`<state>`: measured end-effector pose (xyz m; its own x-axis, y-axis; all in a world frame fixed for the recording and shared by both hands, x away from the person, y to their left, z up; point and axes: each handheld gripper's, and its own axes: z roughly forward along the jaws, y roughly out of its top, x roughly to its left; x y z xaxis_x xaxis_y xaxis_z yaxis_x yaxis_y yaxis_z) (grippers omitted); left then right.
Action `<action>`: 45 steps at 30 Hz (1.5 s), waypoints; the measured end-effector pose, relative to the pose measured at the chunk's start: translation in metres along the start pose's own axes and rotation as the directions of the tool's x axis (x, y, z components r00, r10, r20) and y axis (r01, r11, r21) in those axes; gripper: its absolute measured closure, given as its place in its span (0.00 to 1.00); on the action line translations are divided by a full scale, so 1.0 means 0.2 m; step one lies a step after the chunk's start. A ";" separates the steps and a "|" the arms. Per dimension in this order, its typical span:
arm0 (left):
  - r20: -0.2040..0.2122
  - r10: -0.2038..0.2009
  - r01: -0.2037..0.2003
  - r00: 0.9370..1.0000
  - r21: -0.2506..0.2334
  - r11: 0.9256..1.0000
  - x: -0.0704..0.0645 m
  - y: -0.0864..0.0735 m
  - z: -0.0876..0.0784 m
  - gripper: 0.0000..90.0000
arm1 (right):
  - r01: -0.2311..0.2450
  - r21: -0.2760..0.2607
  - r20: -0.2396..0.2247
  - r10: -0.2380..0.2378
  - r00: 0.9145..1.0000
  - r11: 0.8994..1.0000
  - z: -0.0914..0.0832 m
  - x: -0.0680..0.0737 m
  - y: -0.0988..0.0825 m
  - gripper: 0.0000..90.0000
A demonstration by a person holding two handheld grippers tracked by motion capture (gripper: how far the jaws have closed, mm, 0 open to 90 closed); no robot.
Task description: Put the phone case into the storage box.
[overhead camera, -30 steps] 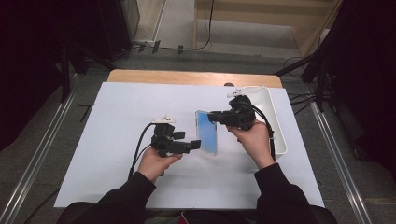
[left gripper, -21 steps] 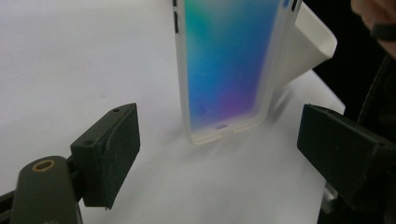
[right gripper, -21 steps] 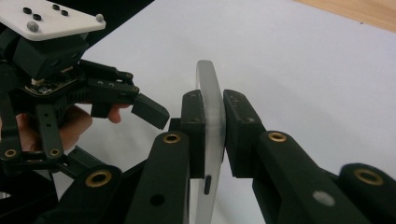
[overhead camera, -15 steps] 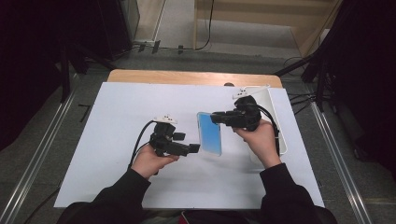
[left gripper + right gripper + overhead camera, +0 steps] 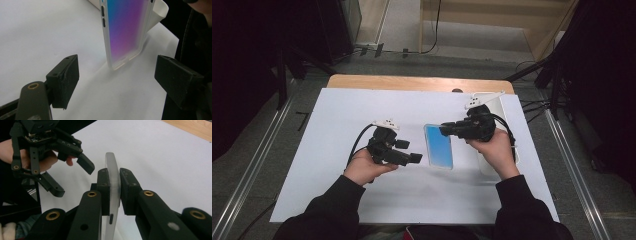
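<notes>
- Right gripper (image 5: 447, 129) pinches the phone case (image 5: 438, 146) by its far edge; in the right gripper view both jaws press flat on the case's (image 5: 113, 178) thin translucent wall, seen edge-on.
- Left gripper (image 5: 414, 159), by contrast, stands spread wide — its own view shows a broad gap between the two black jaws, with the case (image 5: 125, 30) ahead of them and apart from both.
- White table sheet (image 5: 337, 110) is the largest thing in the high view: bare over its whole left half and along the near edge between the person's sleeves, with a strip of wooden table (image 5: 412, 82) showing at the far side.
- White tray (image 5: 499, 107) sits at the sheet's right edge, just right of the right hand (image 5: 492, 150); the left gripper view shows its rim (image 5: 161, 10) rising behind the case.
- Case colour differs by view — plain blue from above, a blue-to-purple fade with frosted border and two side button slots up close, its lower corner at or near the sheet; contact is not certain.
</notes>
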<state>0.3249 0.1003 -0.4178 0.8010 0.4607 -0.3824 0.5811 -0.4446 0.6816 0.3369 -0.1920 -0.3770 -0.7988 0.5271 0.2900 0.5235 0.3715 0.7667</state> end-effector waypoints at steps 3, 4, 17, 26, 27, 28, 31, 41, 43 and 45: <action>0.009 0.027 -0.027 1.000 0.001 1.000 0.00 0.01 -0.02 0.22 | 0.016 0.005 -0.019 -0.016 1.000 1.000 -0.01 0.00 0.00 0.86; 0.013 0.030 -0.030 0.999 0.006 1.000 0.00 0.01 -0.02 0.23 | 0.023 0.004 -0.026 -0.023 0.999 1.000 -0.01 0.00 0.00 0.86; 0.058 0.081 -0.080 0.995 -0.013 0.997 0.01 0.05 -0.08 0.27 | 0.062 0.030 -0.099 -0.059 0.993 0.998 -0.01 0.01 0.01 0.86; 0.038 0.141 -0.139 0.989 -0.044 0.989 0.02 0.08 -0.12 0.36 | 0.102 0.044 -0.147 -0.094 0.985 0.994 0.01 0.02 0.01 0.86; 0.051 0.135 -0.132 0.990 -0.048 0.990 0.03 0.08 -0.12 0.38 | 0.103 0.043 -0.151 -0.095 0.984 0.994 0.01 0.02 0.01 0.86; 0.053 0.136 -0.134 0.989 -0.051 0.990 0.03 0.09 -0.12 0.40 | 0.103 0.047 -0.153 -0.095 0.984 0.994 0.01 0.03 0.01 0.86; 0.069 0.135 -0.132 0.988 -0.051 0.990 0.04 0.10 -0.13 0.40 | 0.107 0.048 -0.169 -0.098 0.981 0.993 0.02 0.03 0.02 0.86; 0.152 0.167 -0.166 0.974 -0.019 0.986 0.05 0.12 -0.11 0.40 | 0.157 0.064 -0.226 -0.139 0.964 0.986 0.06 0.03 0.02 0.86; 0.163 0.168 -0.167 0.972 -0.017 0.986 0.05 0.12 -0.11 0.40 | 0.163 0.067 -0.241 -0.142 0.960 0.984 0.07 0.04 0.02 0.86; 0.169 0.174 -0.174 0.970 -0.013 0.985 0.05 0.13 -0.11 0.40 | 0.168 0.071 -0.255 -0.145 0.956 0.983 0.08 0.05 0.03 0.86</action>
<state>0.3445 0.1099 -0.3913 0.9026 0.2397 -0.3577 0.4306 -0.5078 0.7462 0.3375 -0.1723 -0.3800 -0.9152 0.2555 0.3116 0.4013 0.5083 0.7619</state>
